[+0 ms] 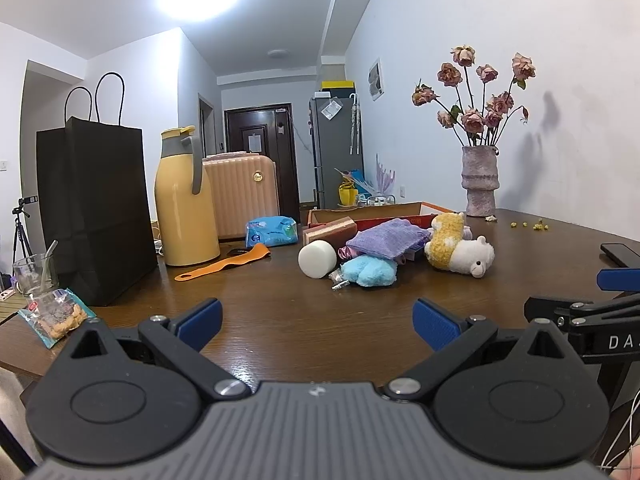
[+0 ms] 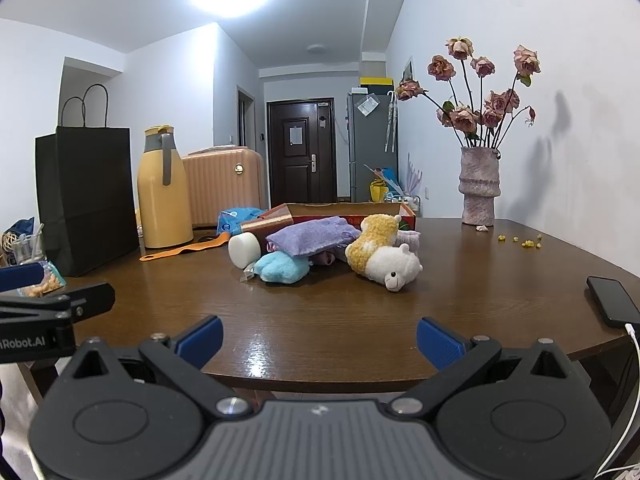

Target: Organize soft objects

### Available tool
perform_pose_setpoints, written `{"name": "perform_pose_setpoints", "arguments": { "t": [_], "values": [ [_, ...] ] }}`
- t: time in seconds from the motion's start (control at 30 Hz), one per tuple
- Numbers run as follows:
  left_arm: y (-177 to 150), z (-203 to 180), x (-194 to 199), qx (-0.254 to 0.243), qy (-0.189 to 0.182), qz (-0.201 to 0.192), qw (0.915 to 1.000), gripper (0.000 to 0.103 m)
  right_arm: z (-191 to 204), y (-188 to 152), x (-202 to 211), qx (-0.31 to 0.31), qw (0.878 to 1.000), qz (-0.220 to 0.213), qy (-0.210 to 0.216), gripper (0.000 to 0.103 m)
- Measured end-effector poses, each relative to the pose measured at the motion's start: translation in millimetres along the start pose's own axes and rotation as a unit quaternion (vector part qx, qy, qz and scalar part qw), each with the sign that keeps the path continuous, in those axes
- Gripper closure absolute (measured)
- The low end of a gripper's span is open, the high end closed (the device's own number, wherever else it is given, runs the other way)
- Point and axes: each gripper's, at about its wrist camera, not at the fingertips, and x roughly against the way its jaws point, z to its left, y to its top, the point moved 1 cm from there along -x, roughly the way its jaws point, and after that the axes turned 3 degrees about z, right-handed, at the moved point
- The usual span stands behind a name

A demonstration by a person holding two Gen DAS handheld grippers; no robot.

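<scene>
From the left wrist, my left hand-held gripper (image 1: pixel 316 326) hovers with fingers spread apart, holding nothing, above the near edge of the bench (image 1: pixel 280 320). The soft toys (image 1: pixel 460 246) lie piled mid-bench before a cardboard box (image 1: pixel 372 212).

From the right wrist, my right hand-held gripper (image 2: pixel 319 340) is likewise spread wide, the pile ahead, a phone (image 2: pixel 612 300) at the right edge.

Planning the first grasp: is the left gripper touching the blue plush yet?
Apart. The left wrist view shows bare table between the open left gripper and the blue plush.
</scene>
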Motion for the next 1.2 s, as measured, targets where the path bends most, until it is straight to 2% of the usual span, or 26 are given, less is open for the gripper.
{"name": "perform_pose_setpoints", "arguments": {
  "t": [0.67,0.83,0.93,1.03,1.13,1.2],
  "values": [
    [-1,3,-3,0.004,-0.005,-0.003,1.0000,0.000,-1,-1,1,0.005,1.000,-0.011,-0.012,0.000],
    [-2,8,-13,0.005,0.009,-0.007,0.9999,0.000,-1,4,-2,0.011,1.000,-0.021,-0.011,0.000],
    [1,13,-28,0.008,0.012,-0.018,0.9997,0.000,-5,11,-13,0.010,0.999,-0.033,-0.017,0.000],
    [9,14,-59,0.001,0.012,-0.018,0.9998,0.000,-12,28,-40,0.011,0.999,-0.038,-0.023,0.000],
    [17,15,-89,0.007,-0.014,-0.003,0.9999,0.000,-18,45,-71,0.010,0.999,-0.034,-0.014,0.000],
    [21,17,-108,0.014,-0.034,0.015,0.9992,0.000,-21,57,-97,0.024,1.000,-0.011,-0.009,0.000]
  ]
}}
